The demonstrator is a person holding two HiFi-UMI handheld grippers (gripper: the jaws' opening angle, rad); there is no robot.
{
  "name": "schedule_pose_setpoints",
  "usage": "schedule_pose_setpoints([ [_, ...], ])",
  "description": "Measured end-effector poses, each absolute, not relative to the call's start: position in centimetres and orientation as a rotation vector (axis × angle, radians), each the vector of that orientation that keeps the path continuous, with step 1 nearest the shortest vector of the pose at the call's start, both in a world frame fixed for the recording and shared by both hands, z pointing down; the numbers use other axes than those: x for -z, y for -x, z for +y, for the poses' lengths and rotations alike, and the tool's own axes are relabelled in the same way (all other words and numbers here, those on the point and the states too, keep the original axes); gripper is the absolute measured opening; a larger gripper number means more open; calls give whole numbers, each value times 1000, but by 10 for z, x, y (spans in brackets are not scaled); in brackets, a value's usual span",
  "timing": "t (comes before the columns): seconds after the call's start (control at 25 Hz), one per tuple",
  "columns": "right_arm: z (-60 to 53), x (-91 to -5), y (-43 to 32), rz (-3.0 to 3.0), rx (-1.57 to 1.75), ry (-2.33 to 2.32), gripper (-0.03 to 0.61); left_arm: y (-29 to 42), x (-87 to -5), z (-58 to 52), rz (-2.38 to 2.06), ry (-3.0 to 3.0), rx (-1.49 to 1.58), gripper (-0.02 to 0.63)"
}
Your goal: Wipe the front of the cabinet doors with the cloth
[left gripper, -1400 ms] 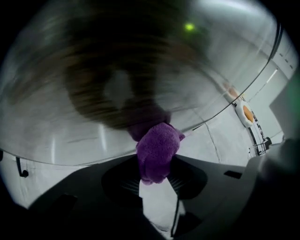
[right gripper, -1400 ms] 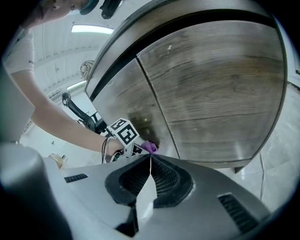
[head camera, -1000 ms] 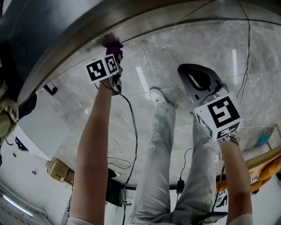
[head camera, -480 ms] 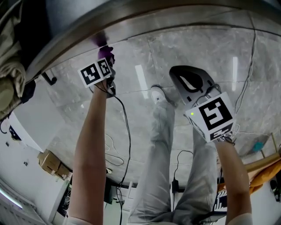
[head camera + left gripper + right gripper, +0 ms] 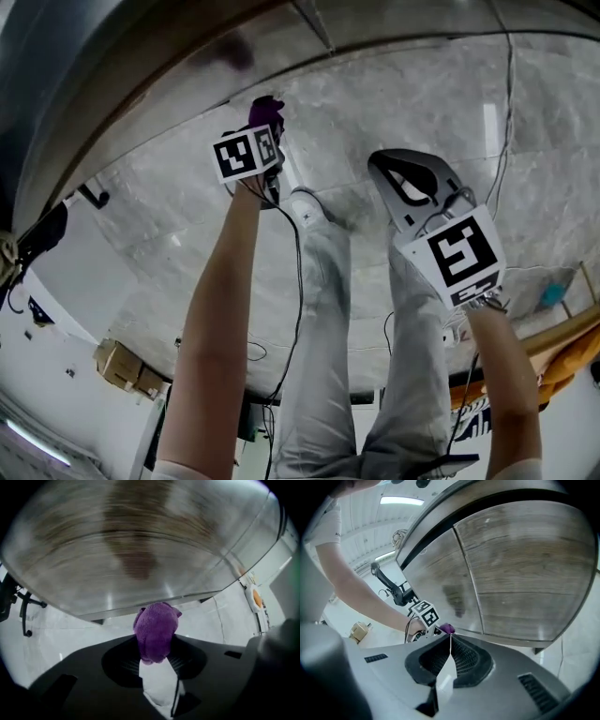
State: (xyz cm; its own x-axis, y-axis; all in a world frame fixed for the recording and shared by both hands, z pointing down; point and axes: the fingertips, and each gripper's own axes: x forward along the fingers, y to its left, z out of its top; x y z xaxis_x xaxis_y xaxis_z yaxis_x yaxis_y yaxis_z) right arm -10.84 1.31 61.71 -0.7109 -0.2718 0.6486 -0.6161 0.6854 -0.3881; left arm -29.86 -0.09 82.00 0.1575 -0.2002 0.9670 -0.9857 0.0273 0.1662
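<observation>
A purple cloth [image 5: 155, 629] is bunched between the jaws of my left gripper [image 5: 156, 645], which is shut on it. The cloth's tip sits just below the bottom edge of the wood-grain cabinet door [image 5: 140, 550]. In the head view the left gripper [image 5: 265, 127] holds the cloth [image 5: 265, 111] up near the cabinet's lower edge [image 5: 178, 80]. My right gripper [image 5: 451, 639] is shut with nothing between its jaws, held back from the cabinet doors [image 5: 525, 569]. In the head view the right gripper [image 5: 409, 180] hangs over the marble floor [image 5: 422, 103].
The person's legs and a white shoe [image 5: 306, 208] stand on the marble floor below the cabinet. Cables [image 5: 298, 281] trail down from both grippers. A cardboard box [image 5: 122, 364] lies at the left and an orange object [image 5: 572, 356] at the right.
The left gripper with the purple cloth has moved to the right along the cabinet's lower edge. The right gripper has stayed almost in place.
</observation>
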Motion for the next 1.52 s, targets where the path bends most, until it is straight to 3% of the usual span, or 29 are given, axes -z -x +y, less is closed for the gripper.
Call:
schedule_pose_setpoints([
  [0.28,2,-638,46,-2278,-893,-894,28,190,-843,-56,-1141,-1536,-893,141],
  [0.56,7,-647,55,-2237,-933,-987,28,206,-853,-88,-1177,-1518,-807,140],
  [0.72,6,-647,82,-2256,-925,-976,28,250,-852,-79,-1204,-1478,-846,140],
  [1.12,-8,-631,177,-2344,-840,-779,28,433,-842,-22,-1358,-1288,-966,140],
  [1.52,14,-624,232,-2356,-756,-542,28,540,-800,22,-1581,-1139,-787,140],
])
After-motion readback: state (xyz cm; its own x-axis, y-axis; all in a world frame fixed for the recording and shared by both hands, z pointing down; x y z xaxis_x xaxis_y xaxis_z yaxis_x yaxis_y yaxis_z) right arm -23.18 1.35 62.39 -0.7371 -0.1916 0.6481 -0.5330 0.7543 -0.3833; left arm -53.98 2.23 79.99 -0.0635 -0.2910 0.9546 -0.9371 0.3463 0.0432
